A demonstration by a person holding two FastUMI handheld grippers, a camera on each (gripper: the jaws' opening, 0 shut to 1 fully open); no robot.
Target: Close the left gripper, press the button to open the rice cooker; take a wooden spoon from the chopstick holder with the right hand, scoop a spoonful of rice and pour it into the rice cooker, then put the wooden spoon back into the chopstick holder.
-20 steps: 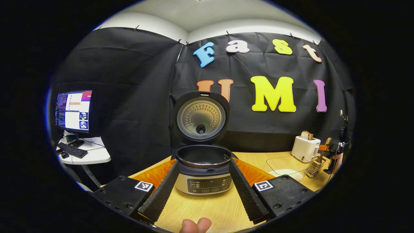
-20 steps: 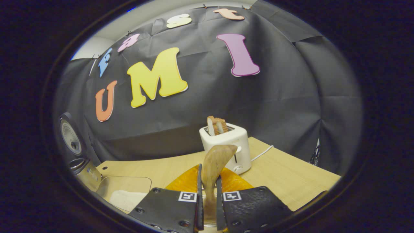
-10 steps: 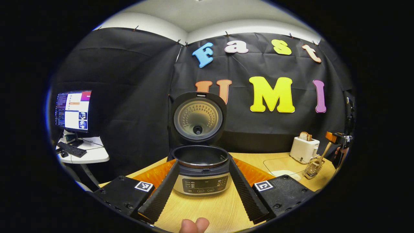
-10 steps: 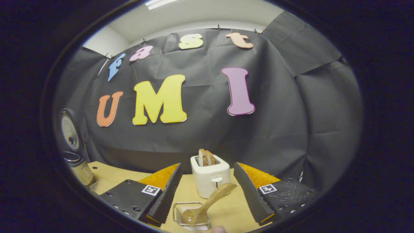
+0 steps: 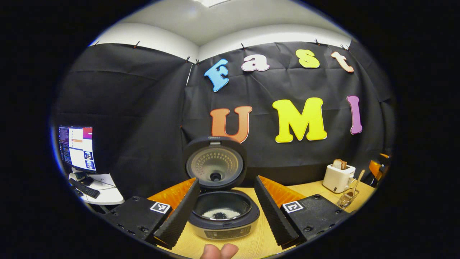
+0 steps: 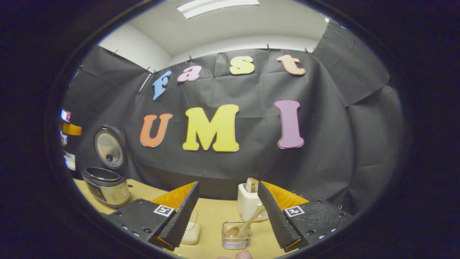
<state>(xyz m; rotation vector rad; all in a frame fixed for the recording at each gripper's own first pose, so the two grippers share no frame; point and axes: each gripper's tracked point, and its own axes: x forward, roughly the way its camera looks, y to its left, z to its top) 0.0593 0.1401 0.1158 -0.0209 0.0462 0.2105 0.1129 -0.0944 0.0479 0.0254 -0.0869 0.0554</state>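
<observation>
one rice cooker (image 5: 223,216) stands on the wooden surface (image 5: 251,244), seen in the left gripper view between the fingers of the left gripper (image 5: 224,212). its lid (image 5: 215,166) is swung up and back, upright behind the pot, with the dimpled inner plate facing the camera. inside the dark pot lies a small patch of white rice (image 5: 221,214) on the bottom. the left gripper's jaws are spread wide, one finger on each side of the cooker, neither touching it. two fingertips of the person (image 5: 219,250) show at the bottom edge.

one wire chopstick holder (image 6: 236,235) sits on the surface in the right gripper view, and it holds one wooden spoon (image 6: 246,226), bowl end down in the basket and handle leaning up to the right toward the toaster. the right gripper (image 6: 225,216) hangs above and short of it with its jaws wide apart and nothing between them.

one white toaster (image 6: 249,207) stands just behind the holder, with bread slices (image 6: 251,184) sticking out of its top; their count is hard to tell. a low pale container (image 6: 190,232) lies to the left of the holder, partly hidden by a finger, and what is in it cannot be told. the cooker appears again far left in this view (image 6: 106,187), lid up.

off the surface to the left, one monitor (image 5: 76,148) and one keyboard (image 5: 85,189) rest on a small white side table (image 5: 104,190).
</observation>
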